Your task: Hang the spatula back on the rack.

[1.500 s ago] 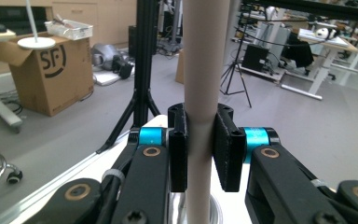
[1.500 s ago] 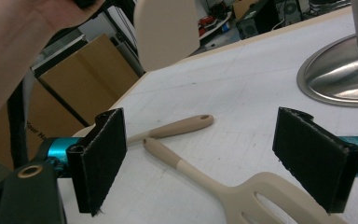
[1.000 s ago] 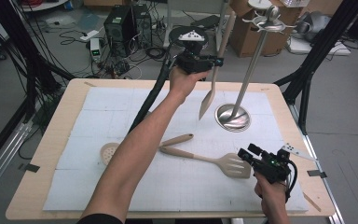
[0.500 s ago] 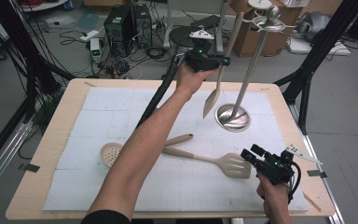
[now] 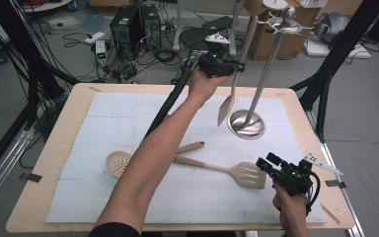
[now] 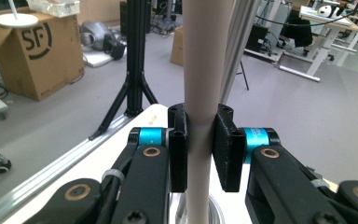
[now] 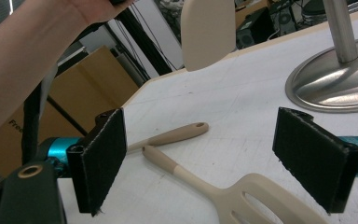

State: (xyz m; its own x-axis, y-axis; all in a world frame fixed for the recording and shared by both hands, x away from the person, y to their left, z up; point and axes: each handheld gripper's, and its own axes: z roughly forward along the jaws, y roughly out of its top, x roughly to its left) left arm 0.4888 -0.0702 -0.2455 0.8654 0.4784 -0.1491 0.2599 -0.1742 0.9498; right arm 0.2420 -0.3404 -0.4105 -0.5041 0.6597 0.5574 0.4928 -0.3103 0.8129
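My left gripper (image 5: 233, 64) is raised over the far side of the table and shut on the handle of a long beige utensil (image 5: 225, 109). The utensil hangs blade down, with its handle top close to the hooks of a metal stand (image 5: 269, 64). In the left gripper view the pads (image 6: 227, 151) clamp the beige handle (image 6: 203, 56). My right gripper (image 5: 266, 164) rests near the front right, open. Its pads (image 7: 100, 158) stand wide apart by the head of a slotted turner (image 7: 242, 196) that lies on the white mat.
A round skimmer (image 5: 118, 163) lies on the white mat (image 5: 103, 118), its handle crossing near the turner's handle (image 5: 202, 164). The stand's round steel base (image 5: 246, 123) sits at the mat's far right. Cables, boxes and black frame legs surround the table.
My left hand has carried the beige utensil slightly up and to the right, closer to the stand's top. The right gripper has stayed where it was.
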